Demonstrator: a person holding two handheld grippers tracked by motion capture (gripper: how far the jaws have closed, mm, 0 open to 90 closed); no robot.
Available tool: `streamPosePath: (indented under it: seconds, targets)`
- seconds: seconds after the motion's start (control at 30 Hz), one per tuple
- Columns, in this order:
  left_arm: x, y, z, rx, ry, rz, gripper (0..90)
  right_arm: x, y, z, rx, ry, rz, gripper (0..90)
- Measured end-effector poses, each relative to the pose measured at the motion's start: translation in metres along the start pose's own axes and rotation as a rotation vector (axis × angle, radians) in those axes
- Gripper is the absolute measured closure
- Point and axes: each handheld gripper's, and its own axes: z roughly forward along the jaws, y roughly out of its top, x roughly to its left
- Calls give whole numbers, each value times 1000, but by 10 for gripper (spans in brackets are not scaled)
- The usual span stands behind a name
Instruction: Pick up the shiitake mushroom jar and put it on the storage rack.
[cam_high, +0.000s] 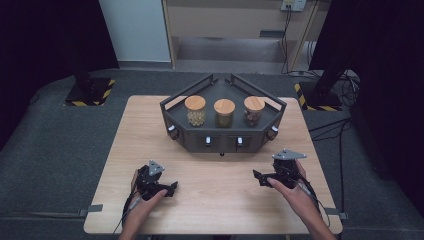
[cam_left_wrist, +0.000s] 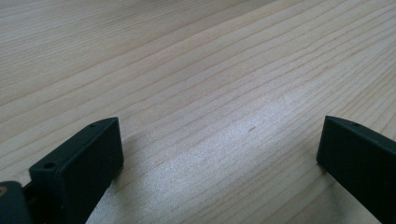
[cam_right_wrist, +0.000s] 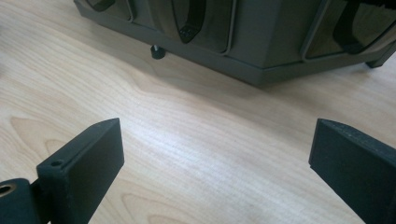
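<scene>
A pale wooden surface (cam_high: 210, 200) carries a dark angular rack (cam_high: 222, 131) at its 12 o'clock side, with three cork-lidded jars (cam_high: 224, 113) in a row on top. At 7 o'clock the left gripper (cam_high: 170, 189) rests low, jaws wide apart and empty; at 5 o'clock the right gripper (cam_high: 258, 178), jaws equally wide and empty, faces the rack.

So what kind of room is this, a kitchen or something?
Probably not a kitchen: it looks like a lab or test room. A bare wooden table stands on grey carpet, dark curtains hang at both sides, black stands with yellow-striped bases flank it, and cables trail across the floor.
</scene>
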Motion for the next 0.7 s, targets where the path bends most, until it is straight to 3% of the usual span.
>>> streamPosePath:
  seconds: [0.7]
  targets:
    - [0,0,0,0,0,0,0,17,-31,23,69,32,-12,34]
